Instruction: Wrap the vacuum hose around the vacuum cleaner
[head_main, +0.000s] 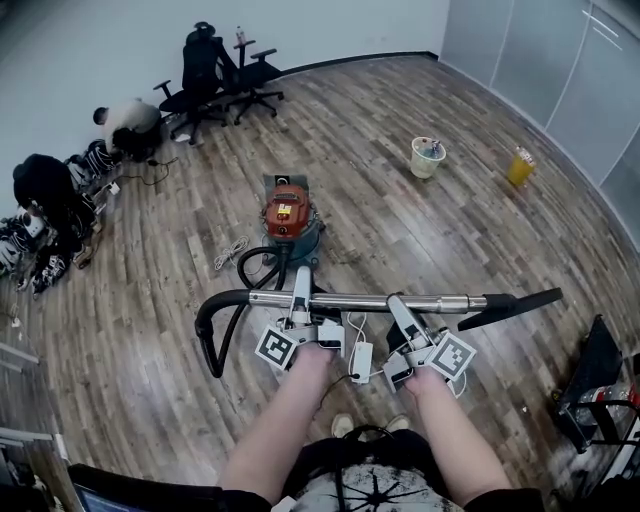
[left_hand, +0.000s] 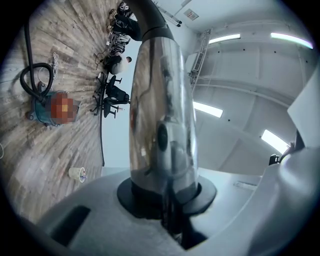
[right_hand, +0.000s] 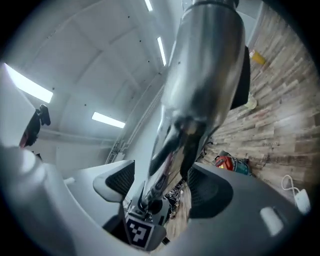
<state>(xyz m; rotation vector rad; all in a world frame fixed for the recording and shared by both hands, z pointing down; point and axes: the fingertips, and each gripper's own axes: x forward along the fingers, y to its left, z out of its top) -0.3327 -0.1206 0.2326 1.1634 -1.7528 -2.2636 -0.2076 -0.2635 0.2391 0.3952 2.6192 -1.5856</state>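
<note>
left tool (head_main: 300, 297) clamps wand (head_main: 385, 301); label (head_main: 284, 211) unclear

The vacuum cleaner (head_main: 287, 218) stands on the floor (head_main: 400, 230) mid-scene, with the hose (head_main: 242, 266) looped on its near side. Nearer still, the wand (head_main: 440, 302) lies level from left to right, passing between the left tongs (head_main: 300, 292) and, further right, the right tongs (head_main: 398, 305). A bucket (head_main: 427, 158) sits far right, a bottle (head_main: 519, 168) right of it. Chairs (head_main: 215, 75) stand far left.

Glossy, mirror-like chrome metal wand (head_main: 370, 300); matt black plastic hose (head_main: 243, 265); grained, grey-brown wood-plank floor (head_main: 420, 230).
</note>
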